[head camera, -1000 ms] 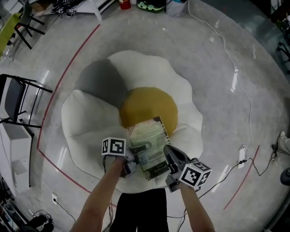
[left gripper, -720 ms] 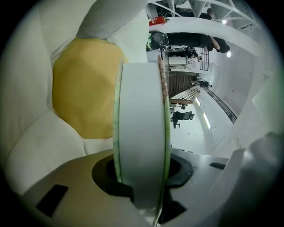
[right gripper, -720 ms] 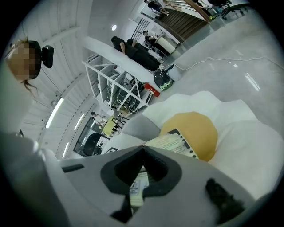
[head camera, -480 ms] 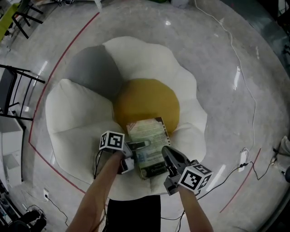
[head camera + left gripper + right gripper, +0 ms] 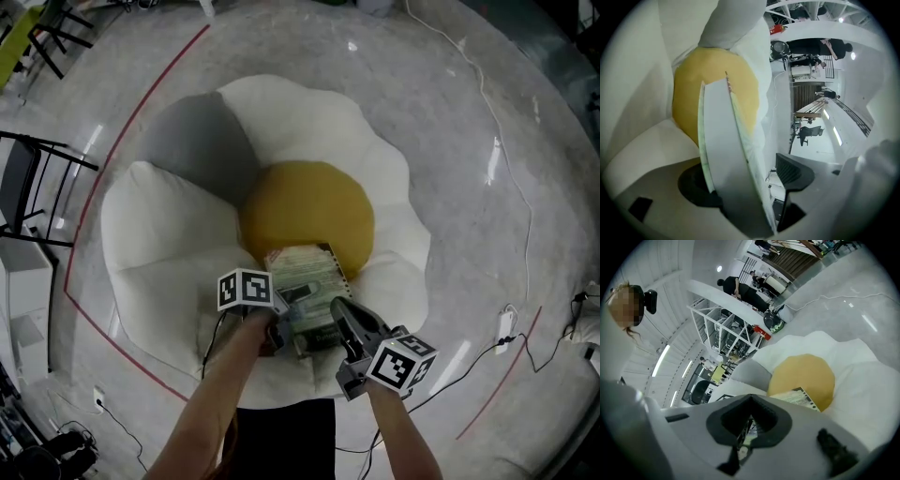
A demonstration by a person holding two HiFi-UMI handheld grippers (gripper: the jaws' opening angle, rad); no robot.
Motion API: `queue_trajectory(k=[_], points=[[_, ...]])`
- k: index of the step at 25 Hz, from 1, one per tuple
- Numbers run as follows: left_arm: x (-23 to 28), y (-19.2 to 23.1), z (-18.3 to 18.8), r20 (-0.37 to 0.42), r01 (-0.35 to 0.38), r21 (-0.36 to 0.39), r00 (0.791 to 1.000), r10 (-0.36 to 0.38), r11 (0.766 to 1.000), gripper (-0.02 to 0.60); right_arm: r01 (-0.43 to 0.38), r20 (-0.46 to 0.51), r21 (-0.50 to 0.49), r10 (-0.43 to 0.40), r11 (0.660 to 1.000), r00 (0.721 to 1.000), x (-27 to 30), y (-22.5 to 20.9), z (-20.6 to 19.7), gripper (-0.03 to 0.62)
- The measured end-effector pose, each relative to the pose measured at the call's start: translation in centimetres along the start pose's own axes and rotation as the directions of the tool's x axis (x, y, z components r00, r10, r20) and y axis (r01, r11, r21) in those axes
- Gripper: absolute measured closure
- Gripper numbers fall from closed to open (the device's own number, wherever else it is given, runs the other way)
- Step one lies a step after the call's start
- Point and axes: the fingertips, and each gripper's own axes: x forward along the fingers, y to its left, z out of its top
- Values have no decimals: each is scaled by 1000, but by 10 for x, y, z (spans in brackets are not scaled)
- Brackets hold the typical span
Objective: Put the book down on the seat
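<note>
We lay book [image 5: 305,286] on seat [image 5: 178,253], 6 o'clock of yellow cushion [image 5: 307,211] | left hand-held gripper [image 5: 287,317] opening around it, right hand-held gripper [image 5: 339,314] pinching it | next: we release right.

The book [image 5: 305,281] sits at the near part of the seat [image 5: 178,253], just before the cushion [image 5: 309,211] in its middle.

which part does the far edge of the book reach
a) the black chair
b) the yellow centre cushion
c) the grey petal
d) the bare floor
b: in the head view the book runs up to the rim of the yellow centre cushion of the seat, well clear of the other three.
</note>
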Motion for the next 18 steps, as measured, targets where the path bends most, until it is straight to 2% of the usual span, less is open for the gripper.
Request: queue_trajectory(k=[9,15,18], points=[[-33,9,-2,88,-161,-13,983,162,987,210,-16,26,-17,16,1000,1000,-10,28,0,588],[-64,2,-9,133,-212,2,969,210,977,207,-21,44,8,20,1000,999,-22,45,-11,588],[-78,-7,-18,132,-221,40,968,214,974,207,-21,46,14,21,1000,999,-30,56,-19,588]])
